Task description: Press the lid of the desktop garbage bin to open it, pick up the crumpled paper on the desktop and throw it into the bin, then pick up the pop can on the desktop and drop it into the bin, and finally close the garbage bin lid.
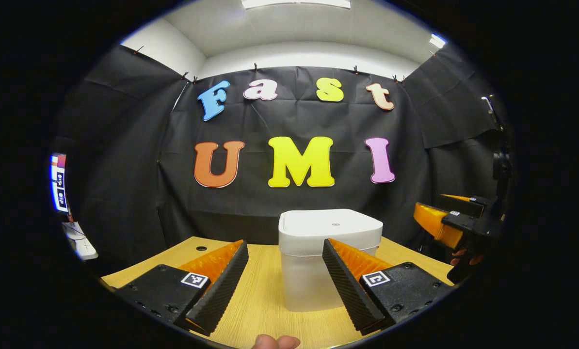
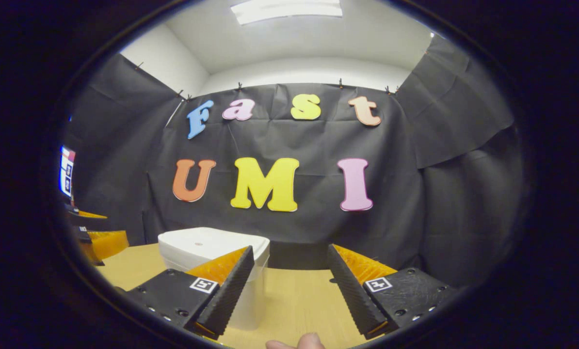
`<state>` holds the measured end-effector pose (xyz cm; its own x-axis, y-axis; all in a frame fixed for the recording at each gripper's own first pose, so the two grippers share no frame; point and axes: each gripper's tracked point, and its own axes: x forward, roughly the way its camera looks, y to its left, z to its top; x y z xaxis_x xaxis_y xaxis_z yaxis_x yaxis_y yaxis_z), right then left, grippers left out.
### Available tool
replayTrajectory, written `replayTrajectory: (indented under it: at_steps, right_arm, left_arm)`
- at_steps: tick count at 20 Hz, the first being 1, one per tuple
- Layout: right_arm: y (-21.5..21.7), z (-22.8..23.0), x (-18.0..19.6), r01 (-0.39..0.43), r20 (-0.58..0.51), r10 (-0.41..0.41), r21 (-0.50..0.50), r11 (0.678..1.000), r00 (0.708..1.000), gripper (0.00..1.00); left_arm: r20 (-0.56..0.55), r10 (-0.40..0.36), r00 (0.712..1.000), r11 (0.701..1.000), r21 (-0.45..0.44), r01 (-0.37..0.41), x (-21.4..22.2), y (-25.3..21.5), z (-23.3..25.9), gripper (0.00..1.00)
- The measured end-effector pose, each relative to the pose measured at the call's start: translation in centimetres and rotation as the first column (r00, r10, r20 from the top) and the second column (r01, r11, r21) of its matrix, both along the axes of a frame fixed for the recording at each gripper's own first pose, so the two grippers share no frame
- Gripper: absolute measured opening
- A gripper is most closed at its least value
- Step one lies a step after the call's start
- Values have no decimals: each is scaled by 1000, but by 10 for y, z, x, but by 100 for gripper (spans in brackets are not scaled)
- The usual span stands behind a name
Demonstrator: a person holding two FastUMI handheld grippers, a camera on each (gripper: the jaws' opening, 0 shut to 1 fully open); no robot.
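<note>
Black cloth hangs round the booth on three sides, and a pale wooden tabletop [image 1: 265, 291] runs up to it. On that tabletop, towards the far middle, stands the garbage bin [image 1: 313, 281], a white plastic box with rounded corners, its lid [image 1: 330, 225] down flat and closed. From the right gripper view it sits to the left of centre, near the left tongs' finger.

I judge the bin light and stiff, smooth enough to skate on the wood if pushed sideways, so the press should go straight down on top of the lid. A small mark near the lid's middle may be the spot, though I cannot tell for sure. No grasp is needed there.

Both pairs of tongs hang above the near edge, apart from the bin. The left tongs [image 1: 284, 281] are spread wide with nothing between them; the right tongs [image 2: 289, 286] likewise gape empty.

Crumpled paper and pop can I cannot place from here.
</note>
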<state>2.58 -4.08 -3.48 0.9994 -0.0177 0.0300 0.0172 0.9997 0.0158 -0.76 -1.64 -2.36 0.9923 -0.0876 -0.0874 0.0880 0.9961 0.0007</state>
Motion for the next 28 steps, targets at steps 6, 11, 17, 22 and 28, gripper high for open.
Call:
replayTrajectory:
  at_steps: [6,11,17,22,28]
  right_arm:
    - [0,-9,-20,-2,-24,3,31,1000,1000,94]
    - [7,-21,-22,-25,-56,27,35,999,998,94]
    - [12,-9,-25,-13,-13,13,14,1000,1000,94]
    - [24,-16,-26,-32,-33,33,29,999,999,94]
    - [22,-21,-23,-24,-52,27,64,998,998,95]
  left_arm:
    - [10,18,1000,1000,7,-18,-4,-11,2,99]
    - [10,17,1000,1000,-6,-17,-3,-16,1,99]
    - [5,22,1000,1000,-3,-22,-3,-13,1,99]
    - [2,19,1000,1000,-9,-19,-3,-10,0,99]
    - [-4,28,1000,1000,-8,-28,-1,-5,-3,99]
